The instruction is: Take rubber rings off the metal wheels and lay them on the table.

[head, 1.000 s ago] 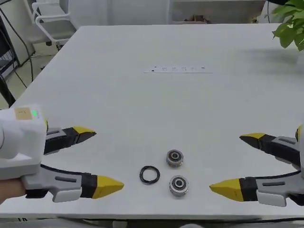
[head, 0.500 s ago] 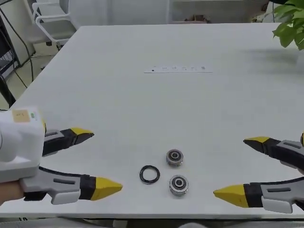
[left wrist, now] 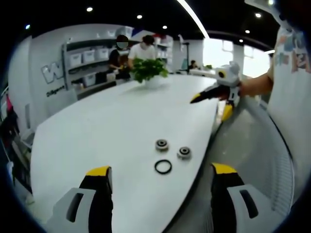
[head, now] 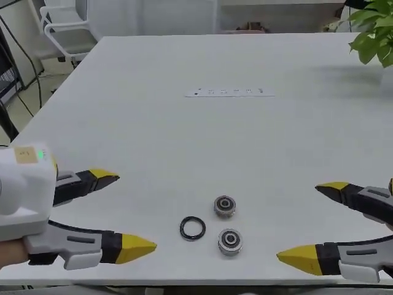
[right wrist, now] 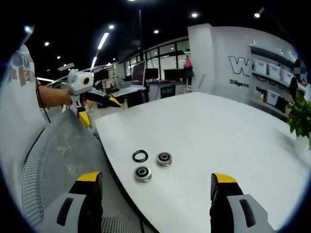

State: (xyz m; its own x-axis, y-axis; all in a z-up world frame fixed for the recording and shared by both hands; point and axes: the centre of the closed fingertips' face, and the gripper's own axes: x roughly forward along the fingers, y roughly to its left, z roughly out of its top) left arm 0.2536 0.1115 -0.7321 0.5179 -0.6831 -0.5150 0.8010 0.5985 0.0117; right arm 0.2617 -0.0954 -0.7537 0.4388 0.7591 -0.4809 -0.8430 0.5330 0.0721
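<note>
Head view looks steeply down from the tabletop's (head: 184, 135) near edge; left gripper view and right gripper view face each other, low, across the shared rubber ring (head: 193, 228).

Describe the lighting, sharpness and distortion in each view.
Head view: even, soft light, sharp; the black rubber ring and two round metal wheels cast faint shadows on the white table. Left gripper view: fisheye bends the table edge, image soft, windows glare at the back. Right gripper view: same curving, ceiling lamps bright against a dark ceiling.
</note>
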